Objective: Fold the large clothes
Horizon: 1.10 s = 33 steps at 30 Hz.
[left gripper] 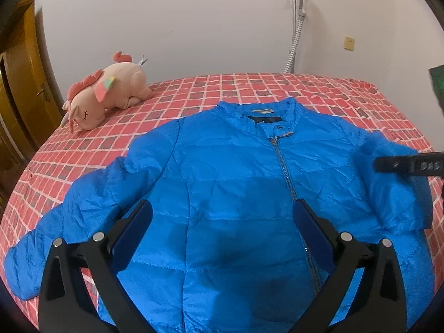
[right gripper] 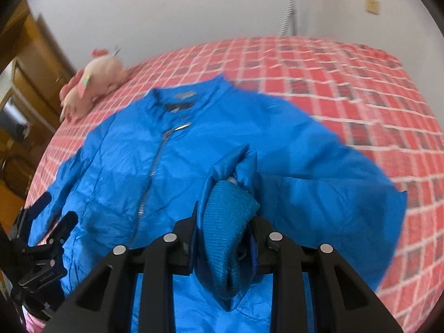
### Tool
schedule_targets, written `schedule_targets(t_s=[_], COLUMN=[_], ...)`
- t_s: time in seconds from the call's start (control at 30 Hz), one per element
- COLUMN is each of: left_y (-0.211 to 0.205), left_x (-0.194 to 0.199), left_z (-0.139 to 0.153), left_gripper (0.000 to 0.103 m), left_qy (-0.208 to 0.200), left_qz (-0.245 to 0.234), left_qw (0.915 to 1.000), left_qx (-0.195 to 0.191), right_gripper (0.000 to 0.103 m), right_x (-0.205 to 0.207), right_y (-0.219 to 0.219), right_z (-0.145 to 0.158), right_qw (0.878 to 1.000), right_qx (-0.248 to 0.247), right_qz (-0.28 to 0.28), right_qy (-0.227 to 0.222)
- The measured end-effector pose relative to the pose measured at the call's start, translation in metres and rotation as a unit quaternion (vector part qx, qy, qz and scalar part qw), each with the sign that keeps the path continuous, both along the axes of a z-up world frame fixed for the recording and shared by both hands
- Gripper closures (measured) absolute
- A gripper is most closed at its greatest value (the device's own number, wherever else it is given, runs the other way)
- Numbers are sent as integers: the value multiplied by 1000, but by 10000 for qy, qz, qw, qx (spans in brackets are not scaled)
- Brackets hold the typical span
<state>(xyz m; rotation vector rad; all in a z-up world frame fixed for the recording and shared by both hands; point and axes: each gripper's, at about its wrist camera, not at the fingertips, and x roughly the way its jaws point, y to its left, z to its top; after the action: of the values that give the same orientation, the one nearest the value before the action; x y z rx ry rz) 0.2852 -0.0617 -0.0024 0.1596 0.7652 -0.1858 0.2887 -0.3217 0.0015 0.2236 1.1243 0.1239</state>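
Note:
A blue quilted jacket lies front up on the bed, zipped, collar toward the wall. It also shows in the right wrist view. My left gripper is open and empty above the jacket's lower front. My right gripper is shut on the ribbed cuff of the jacket's right-hand sleeve and holds it lifted over the jacket body. In the left wrist view the right gripper shows at the right edge, with the sleeve bunched under it. The other sleeve lies stretched out to the left.
The bed has a red checked cover. A pink plush toy lies at its far left corner. A wooden door stands to the left. A white wall with a garment steamer pole is behind the bed.

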Motion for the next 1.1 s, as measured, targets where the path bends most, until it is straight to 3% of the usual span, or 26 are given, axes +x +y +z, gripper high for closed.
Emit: schedule_targets(t_s=[0.13, 0.23, 0.4, 0.53, 0.63, 0.87, 1.07, 1.1], left_y=[1, 0, -2, -4, -8, -41, -81, -87], left_x=[1, 2, 2, -1, -1, 25, 43, 44], left_z=[-2, -3, -4, -1, 0, -16, -40, -43], left_gripper=[3, 3, 3, 3, 3, 3, 4, 8], left_qy=[-18, -13, 18, 2, 112, 1010, 1657, 1707], left_qz=[7, 21, 11, -26, -126, -619, -1046, -1104], left_qw=[10000, 10000, 10000, 9999, 9998, 9926, 9792, 9775], left_qx=[36, 67, 96, 105, 41, -284, -527, -557], right_gripper=[64, 55, 55, 55, 55, 55, 55, 55], right_x=[11, 12, -2, -16, -29, -46, -47, -48], right_y=[16, 25, 22, 2, -23, -96, -121, -122], right_z=[-7, -5, 13, 28, 31, 26, 16, 16], right_qw=[9989, 9933, 9794, 9857, 9937, 9935, 9923, 9923], right_qx=[295, 895, 1705, 1449, 995, 568, 636, 633], right_qz=[338, 731, 1081, 793, 323, -786, -927, -926], right_qy=[93, 91, -75, -318, -398, -602, -517, -527])
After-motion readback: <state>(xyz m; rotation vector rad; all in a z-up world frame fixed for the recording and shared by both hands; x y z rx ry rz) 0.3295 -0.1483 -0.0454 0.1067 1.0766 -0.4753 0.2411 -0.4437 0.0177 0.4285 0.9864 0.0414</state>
